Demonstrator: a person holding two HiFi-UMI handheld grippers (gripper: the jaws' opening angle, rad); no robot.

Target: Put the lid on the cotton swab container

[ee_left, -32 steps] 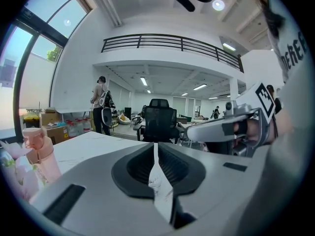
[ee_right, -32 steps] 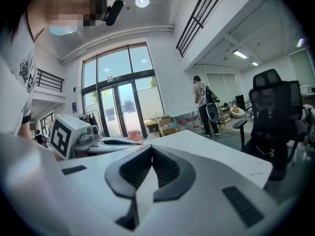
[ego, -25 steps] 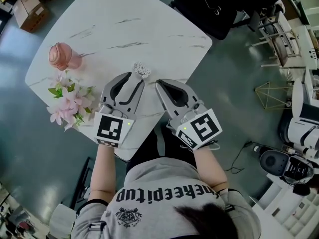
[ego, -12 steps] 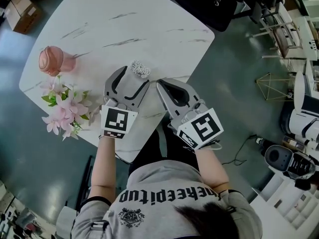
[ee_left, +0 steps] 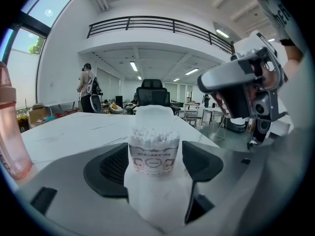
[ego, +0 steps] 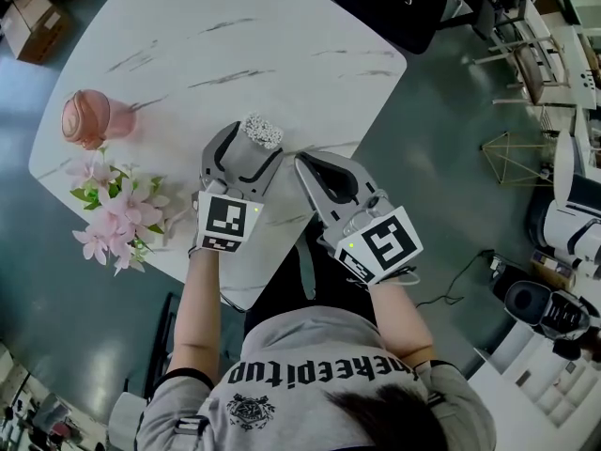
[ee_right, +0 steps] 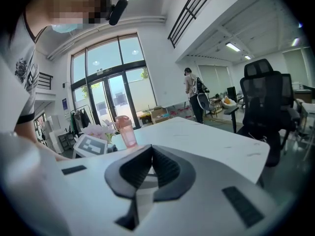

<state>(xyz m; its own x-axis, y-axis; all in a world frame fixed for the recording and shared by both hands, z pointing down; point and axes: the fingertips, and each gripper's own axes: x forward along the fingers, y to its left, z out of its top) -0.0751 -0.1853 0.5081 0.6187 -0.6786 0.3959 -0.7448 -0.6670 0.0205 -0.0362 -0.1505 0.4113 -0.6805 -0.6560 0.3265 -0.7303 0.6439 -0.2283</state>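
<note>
Between the jaws of the left gripper [ee_left: 155, 162] the cotton swab container [ee_left: 153, 150] is found, upright on the white marble-veined table [ego: 282, 54]. Those jaws are spread wide and have just been opening. The dark pads [ee_left: 110, 168] are set to either side of the container and are not seen pressing on its label. The container's top is left uncovered, so that the white swab heads are exposed. A pale, cloudy shape is seen rising just behind the swabs, and whether it is the lid cannot be told.

Just to the right of the container, in the head view, the right gripper [ego: 300, 160] is held over the table's near edge. Its jaws are brought together tip to tip, and nothing is caught between them.

Well to the left of the container a pink bottle [ego: 84, 118] is stood on the table. A spray of pink flowers [ego: 111, 209] is seen on the same side, nearer the person than the bottle. Beyond the container, past the far edge of the table, a black office chair [ego: 394, 7] is parked. Far behind the container, in the left gripper view, a person with a backpack [ee_left: 88, 88] is seen standing.
</note>
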